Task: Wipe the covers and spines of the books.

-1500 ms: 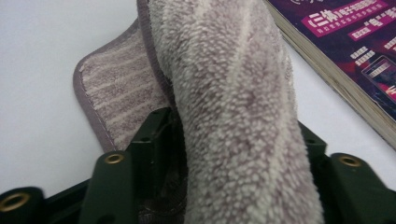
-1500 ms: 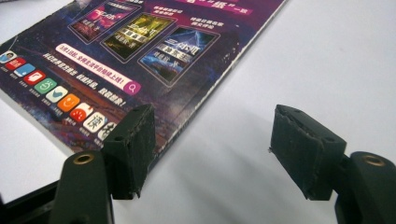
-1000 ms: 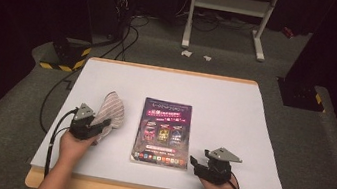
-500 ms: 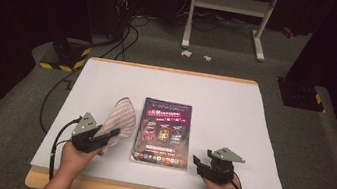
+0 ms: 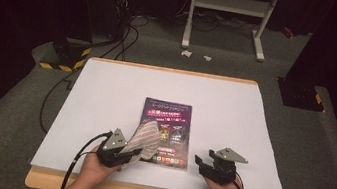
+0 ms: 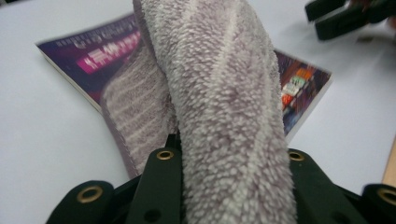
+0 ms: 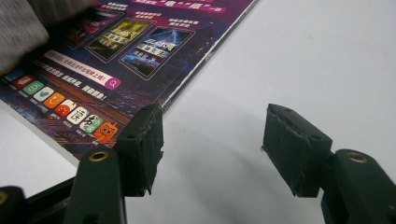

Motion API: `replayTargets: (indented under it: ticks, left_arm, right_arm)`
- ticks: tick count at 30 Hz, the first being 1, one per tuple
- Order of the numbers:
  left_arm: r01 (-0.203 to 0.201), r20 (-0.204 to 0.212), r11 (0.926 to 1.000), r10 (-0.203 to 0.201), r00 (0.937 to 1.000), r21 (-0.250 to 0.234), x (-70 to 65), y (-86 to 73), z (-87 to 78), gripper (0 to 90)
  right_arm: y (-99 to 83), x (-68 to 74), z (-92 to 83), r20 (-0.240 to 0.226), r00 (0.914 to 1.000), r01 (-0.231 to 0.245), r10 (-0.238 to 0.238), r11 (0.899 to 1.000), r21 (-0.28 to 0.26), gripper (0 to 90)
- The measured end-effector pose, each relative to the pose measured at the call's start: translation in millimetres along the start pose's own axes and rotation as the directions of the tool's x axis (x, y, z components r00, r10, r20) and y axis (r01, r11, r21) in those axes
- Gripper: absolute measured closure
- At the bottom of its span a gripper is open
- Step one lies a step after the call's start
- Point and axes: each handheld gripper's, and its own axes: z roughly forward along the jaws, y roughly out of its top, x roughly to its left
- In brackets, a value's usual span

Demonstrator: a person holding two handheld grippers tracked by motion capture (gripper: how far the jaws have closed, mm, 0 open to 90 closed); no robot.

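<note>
High view, left side first: the left gripper (image 5: 123,152) is clenched on a grey-lilac striped terry cloth (image 5: 144,140), and compared with a second ago it has carried the cloth sideways from bare table onto the near left corner of the purple printed booklet (image 5: 165,132). Left gripper view confirms it: the cloth (image 6: 219,102) rises from between the jaws and drapes ahead over the booklet cover (image 6: 88,56). Judged from this, a wipe of the cover is starting, cloth just arriving on it. Right gripper (image 5: 205,165) has not shifted; its jaws stand apart and empty beside the booklet's right edge (image 7: 196,70), on the white table (image 5: 234,114).
</note>
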Motion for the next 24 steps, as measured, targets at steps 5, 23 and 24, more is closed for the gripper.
replayTargets:
  ticks: [5, 23, 24]
  left_arm:
    - [0.027, 0.023, 0.9986, -0.028, 0.9993, 0.046, -0.5, -4.0, 10.9, 71.5]
    - [-0.005, 0.108, 0.9975, -0.003, 0.9942, 0.071, -35.7, 30.3, 62.3, 71.1]
    - [-0.01, 0.113, 0.9973, 0.002, 0.9936, 0.073, -38.9, 32.6, 65.6, 71.0]
  right_arm:
    - [-0.3, -1.4, -0.2, -0.001, 1.0, -0.009, 0.009, 1.0, -0.002, 38.0]
    - [-5.7, -19.5, -9.4, 0.071, 0.9974, -0.011, 0.012, 1.0, -0.016, 35.7]
    - [-5.9, -20.7, -10.2, 0.074, 0.9972, -0.009, 0.01, 1.0, -0.018, 35.9]
